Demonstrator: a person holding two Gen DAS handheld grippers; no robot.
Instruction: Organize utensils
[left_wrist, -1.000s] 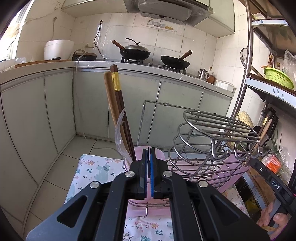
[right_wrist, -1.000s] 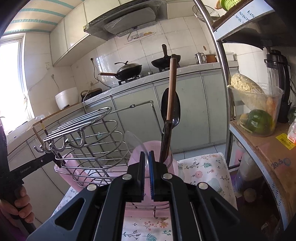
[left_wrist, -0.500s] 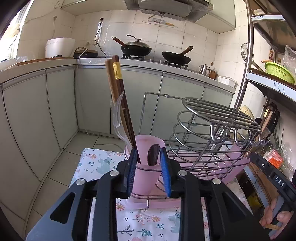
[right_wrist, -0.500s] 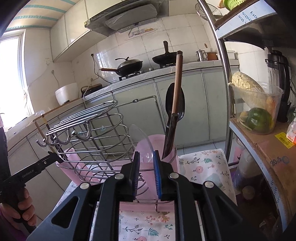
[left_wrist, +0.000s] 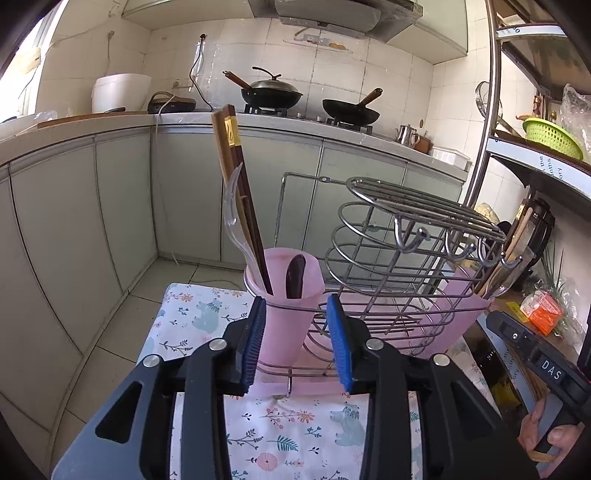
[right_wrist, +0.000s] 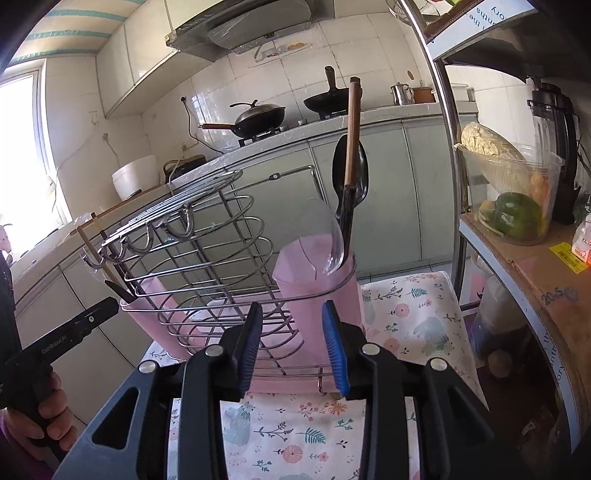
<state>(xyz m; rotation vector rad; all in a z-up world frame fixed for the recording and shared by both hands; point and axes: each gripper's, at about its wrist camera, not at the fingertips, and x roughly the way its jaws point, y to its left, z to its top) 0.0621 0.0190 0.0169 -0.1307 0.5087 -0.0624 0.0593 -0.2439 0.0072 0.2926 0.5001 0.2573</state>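
A wire dish rack (left_wrist: 413, 236) stands on a floral cloth (left_wrist: 295, 435) with a pink cup at each end. In the left wrist view the near pink cup (left_wrist: 286, 306) holds brown chopsticks (left_wrist: 236, 184), a clear plastic spoon (left_wrist: 234, 225) and a dark spoon (left_wrist: 295, 275). My left gripper (left_wrist: 297, 343) is open and empty just in front of it. In the right wrist view the other pink cup (right_wrist: 321, 306) holds a black spoon (right_wrist: 351, 181), a wooden-handled utensil (right_wrist: 352, 129) and a clear spoon (right_wrist: 327, 236). My right gripper (right_wrist: 291, 347) is open and empty before it.
Grey kitchen cabinets (left_wrist: 110, 206) with woks on the stove (left_wrist: 271, 92) lie behind. A metal shelf unit (right_wrist: 517, 236) with a food tub and blender stands close on the right. The other hand-held gripper (left_wrist: 535, 362) shows at each view's edge.
Both grippers have opened from shut and pulled back a little from the pink cups. The rack and utensils have not moved.
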